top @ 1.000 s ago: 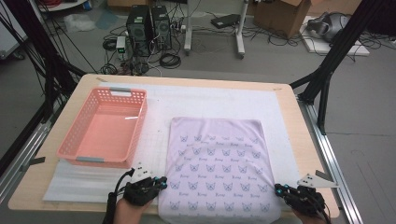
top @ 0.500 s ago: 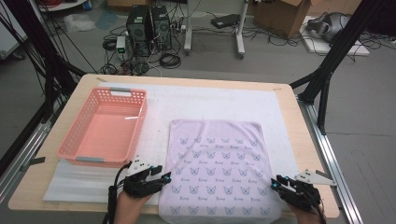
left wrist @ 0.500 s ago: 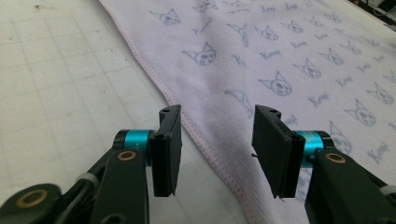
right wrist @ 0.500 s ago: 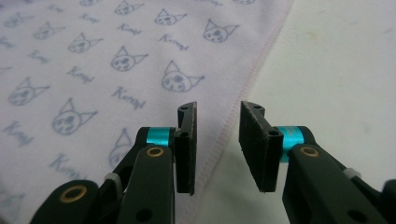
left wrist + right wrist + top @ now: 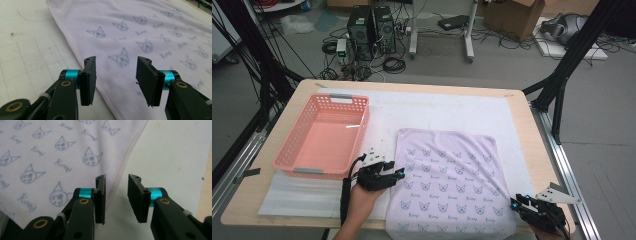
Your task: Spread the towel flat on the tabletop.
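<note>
Since the earlier frame my left gripper (image 5: pixel 398 173) has slid inward to the left hem of the cloth (image 5: pixel 452 185), which lies flat on the white mat (image 5: pixel 437 112) beside the pink basket (image 5: pixel 292 150). Both it and the right gripper (image 5: pixel 514 202) stand open and empty. I judge the cloth light, limp, easily wrinkled; best pinched at the near hem corners.

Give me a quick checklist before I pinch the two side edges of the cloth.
1. Left gripper open: ok.
2. Right gripper open: ok.
3. Left fingers over the hem of the lilac cat-print cloth: ok, the edge runs between them.
4. Right fingers over the hem: ok, the edge runs under the gap.
5. Cloth lying flat on the white mat: ok, near edge overhangs the table.
6. Pink plastic basket clear of the cloth: ok.
</note>
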Demonstrator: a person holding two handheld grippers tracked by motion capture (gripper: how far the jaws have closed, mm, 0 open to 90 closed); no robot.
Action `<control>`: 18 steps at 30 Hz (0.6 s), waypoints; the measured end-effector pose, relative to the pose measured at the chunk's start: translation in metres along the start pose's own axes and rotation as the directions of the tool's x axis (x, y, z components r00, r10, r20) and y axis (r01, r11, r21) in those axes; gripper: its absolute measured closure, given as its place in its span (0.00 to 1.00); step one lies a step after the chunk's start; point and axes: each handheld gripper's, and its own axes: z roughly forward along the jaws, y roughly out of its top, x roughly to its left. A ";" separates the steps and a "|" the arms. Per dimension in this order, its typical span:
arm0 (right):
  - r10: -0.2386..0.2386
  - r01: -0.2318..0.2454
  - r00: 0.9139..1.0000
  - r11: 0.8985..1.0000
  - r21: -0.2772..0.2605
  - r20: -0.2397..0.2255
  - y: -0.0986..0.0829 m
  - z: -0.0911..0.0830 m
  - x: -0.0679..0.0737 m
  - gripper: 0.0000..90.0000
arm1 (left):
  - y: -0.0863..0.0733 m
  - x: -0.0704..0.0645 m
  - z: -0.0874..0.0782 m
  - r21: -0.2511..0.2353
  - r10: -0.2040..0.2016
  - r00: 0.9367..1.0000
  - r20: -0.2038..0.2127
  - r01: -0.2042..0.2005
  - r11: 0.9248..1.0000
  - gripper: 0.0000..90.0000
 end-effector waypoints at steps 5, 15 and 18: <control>-0.002 0.002 1.000 0.999 -0.045 0.012 0.004 -0.001 -0.001 0.71 | 0.005 0.012 0.020 0.064 -0.027 0.998 -0.054 0.031 0.997 0.58; -0.004 0.005 1.000 0.999 -0.049 0.019 0.012 0.008 -0.003 0.70 | 0.000 0.013 0.015 0.063 -0.006 0.988 -0.156 0.016 0.998 0.98; -0.005 0.006 1.000 0.998 -0.057 0.029 0.020 0.011 -0.007 0.70 | -0.003 0.018 0.009 0.046 -0.029 0.986 -0.163 0.037 0.998 0.98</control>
